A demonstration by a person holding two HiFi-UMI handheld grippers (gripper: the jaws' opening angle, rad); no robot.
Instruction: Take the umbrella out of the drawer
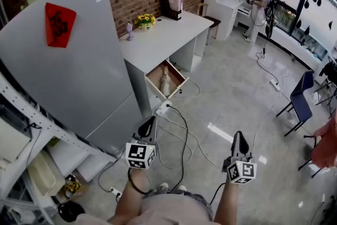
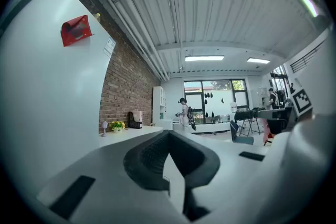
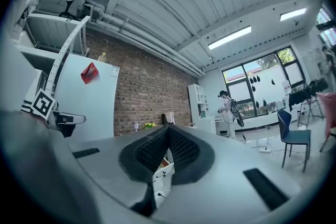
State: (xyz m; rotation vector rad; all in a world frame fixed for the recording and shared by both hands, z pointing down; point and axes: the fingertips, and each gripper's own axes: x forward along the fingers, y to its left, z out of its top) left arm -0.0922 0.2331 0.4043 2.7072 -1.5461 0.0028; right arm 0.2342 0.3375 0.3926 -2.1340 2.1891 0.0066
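In the head view the desk drawer [image 1: 178, 72] stands pulled open, its wooden inside showing. A pale, folded umbrella [image 1: 166, 80] lies lengthwise in it. My left gripper [image 1: 149, 125] is held level over the floor, well short of the drawer, shut with nothing in it. My right gripper [image 1: 240, 140] hangs further right and nearer to me, also shut and empty. In the left gripper view the black jaws [image 2: 168, 134] meet at their tips. The right gripper view shows its jaws [image 3: 168, 128] closed the same way.
A white desk [image 1: 163, 34] carries flowers [image 1: 145, 20] and a dark box. A tall grey cabinet [image 1: 68, 60] with a red tag stands left. Cables and a power strip [image 1: 162, 109] lie on the floor before the drawer. A blue chair [image 1: 300, 100] and a person [image 1: 260, 8] are far right.
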